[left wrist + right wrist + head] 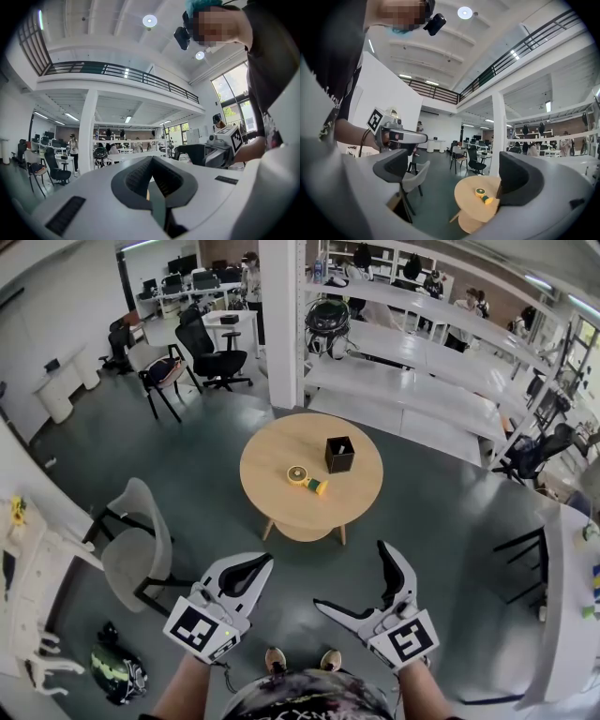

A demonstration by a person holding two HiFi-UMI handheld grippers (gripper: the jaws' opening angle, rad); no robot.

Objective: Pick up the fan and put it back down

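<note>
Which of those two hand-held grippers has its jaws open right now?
The right gripper: its jaws stand wide apart with nothing between them, while the left gripper has its jaws together.

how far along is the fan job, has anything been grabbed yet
Nothing looks done: the fan lies on the round table beside the black box, no gripper near it. In hand: nothing. The left gripper has its jaws together; the right gripper has its jaws wide apart and empty. Both are well short of the table. Left, as it looks: approach, grip the fan, lift it, set it back down.
</note>
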